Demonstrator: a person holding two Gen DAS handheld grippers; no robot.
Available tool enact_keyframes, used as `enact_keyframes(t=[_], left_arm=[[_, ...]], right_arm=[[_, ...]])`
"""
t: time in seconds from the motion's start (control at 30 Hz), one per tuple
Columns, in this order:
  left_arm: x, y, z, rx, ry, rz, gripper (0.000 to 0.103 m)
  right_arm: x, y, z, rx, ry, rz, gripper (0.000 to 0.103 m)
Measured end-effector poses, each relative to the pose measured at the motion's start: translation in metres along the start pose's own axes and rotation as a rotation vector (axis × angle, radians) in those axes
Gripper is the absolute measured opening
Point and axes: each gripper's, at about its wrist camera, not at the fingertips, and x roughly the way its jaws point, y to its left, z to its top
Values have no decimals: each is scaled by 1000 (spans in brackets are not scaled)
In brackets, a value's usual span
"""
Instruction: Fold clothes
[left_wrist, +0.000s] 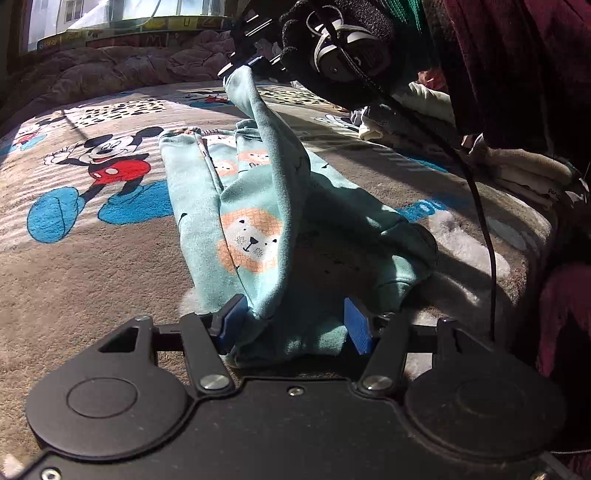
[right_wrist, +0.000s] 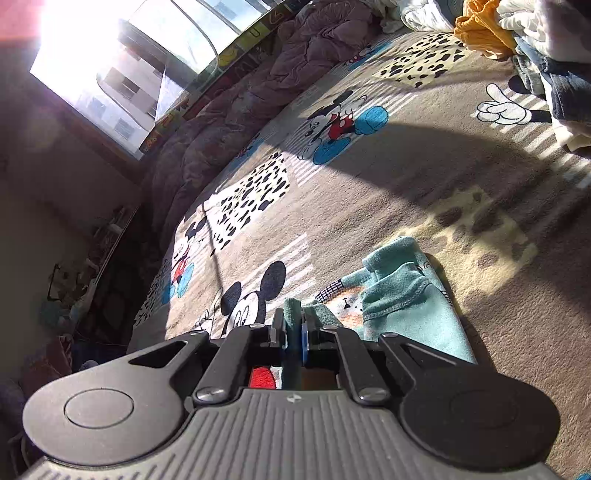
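Observation:
A mint-green child's garment (left_wrist: 255, 221) with lion-face prints lies on the Mickey Mouse blanket (left_wrist: 92, 258). My left gripper (left_wrist: 295, 325) is open, its blue pads on either side of the garment's near end, which lies between them. My right gripper (left_wrist: 247, 62) shows at the top of the left wrist view, shut on a far corner of the garment and lifting it up off the bed. In the right wrist view the right gripper (right_wrist: 295, 332) is shut on a fold of the green cloth (right_wrist: 402, 306), which hangs down to the blanket (right_wrist: 406, 177).
A pile of clothes (right_wrist: 535, 48) lies at the back right of the bed and shows at the right in the left wrist view (left_wrist: 461, 147). A purple quilt (right_wrist: 258, 85) runs along the window side. White stuffing (left_wrist: 461, 240) lies beside the garment.

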Motion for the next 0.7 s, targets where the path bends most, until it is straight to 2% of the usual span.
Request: enact_keyframes(t=[0.23,0.5,0.6,0.67,0.7], left_arm=[[0,9,-1,-57,8,-39,56],[-4,25,-1,-174,0,-85,56],[-6,35,-1,-240,-7,-116,56],[-7,39,-1,-274,-9,-133,56],[-8,40,-1,-281,-11,-137,56]], right_arm=[[30,44,-8,-121,58,-15,10],[80,61,-9,-242,102,-116,11],[82,56,-4,-277,75,-126,19],[76,50,-1,-280,67,-104,36],[71,45,1,-280,68,-85,41]])
